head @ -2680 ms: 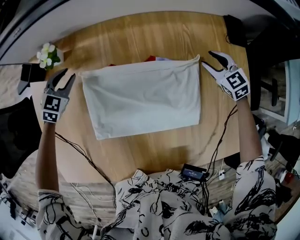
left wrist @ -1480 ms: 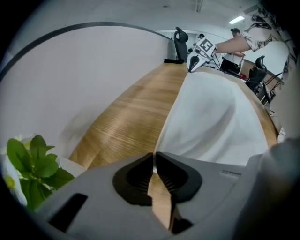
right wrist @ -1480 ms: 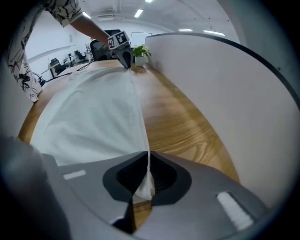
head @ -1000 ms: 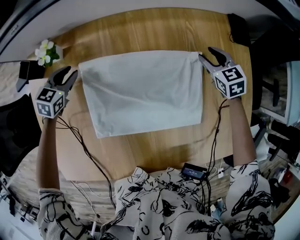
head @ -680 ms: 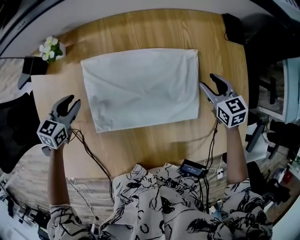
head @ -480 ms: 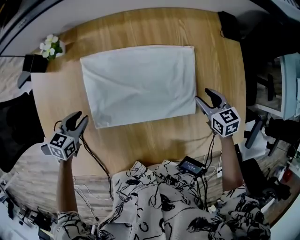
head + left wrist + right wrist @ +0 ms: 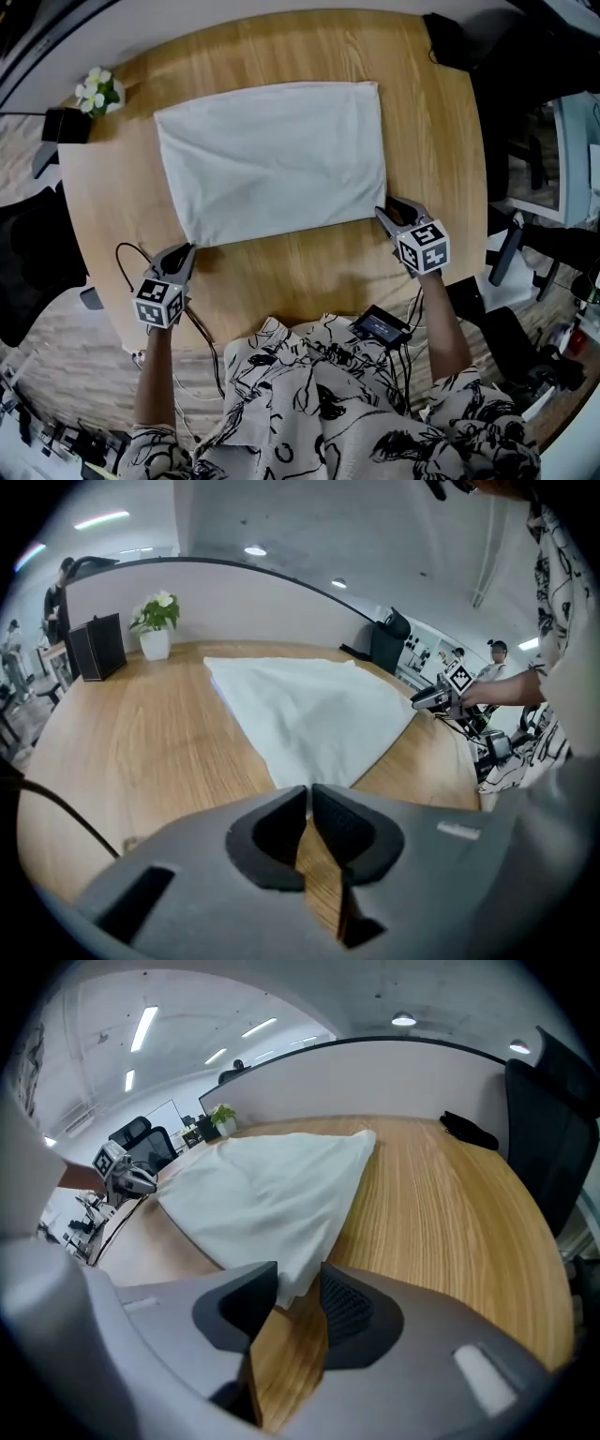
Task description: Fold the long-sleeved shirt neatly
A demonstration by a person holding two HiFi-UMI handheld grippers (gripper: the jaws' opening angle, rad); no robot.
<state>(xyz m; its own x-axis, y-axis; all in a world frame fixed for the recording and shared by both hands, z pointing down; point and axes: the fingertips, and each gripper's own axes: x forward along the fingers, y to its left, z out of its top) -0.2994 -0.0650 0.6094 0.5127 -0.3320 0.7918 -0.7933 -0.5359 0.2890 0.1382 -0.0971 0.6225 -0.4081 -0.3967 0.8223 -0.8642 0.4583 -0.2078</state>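
The white shirt (image 7: 272, 155) lies folded into a flat rectangle on the round wooden table (image 7: 309, 272). My left gripper (image 7: 184, 251) is at the shirt's near left corner. In the left gripper view its jaws (image 7: 308, 794) are closing and almost meet, with the tip of the shirt (image 7: 309, 714) pinched between the fingertips. My right gripper (image 7: 392, 211) is at the near right corner. Its jaws (image 7: 298, 1283) are closing but still apart, and the corner of the shirt (image 7: 262, 1194) hangs loosely between them.
A potted white flower (image 7: 97, 94) and a black box (image 7: 61, 122) stand at the far left edge. A black object (image 7: 441, 37) lies at the far right. A small black device (image 7: 380, 328) and cables sit at the near edge by the person. Chairs surround the table.
Both grippers have travelled from the shirt's far corners, down its sides, to the near corners. The left jaws have narrowed to almost shut, and the right jaws have narrowed a little.
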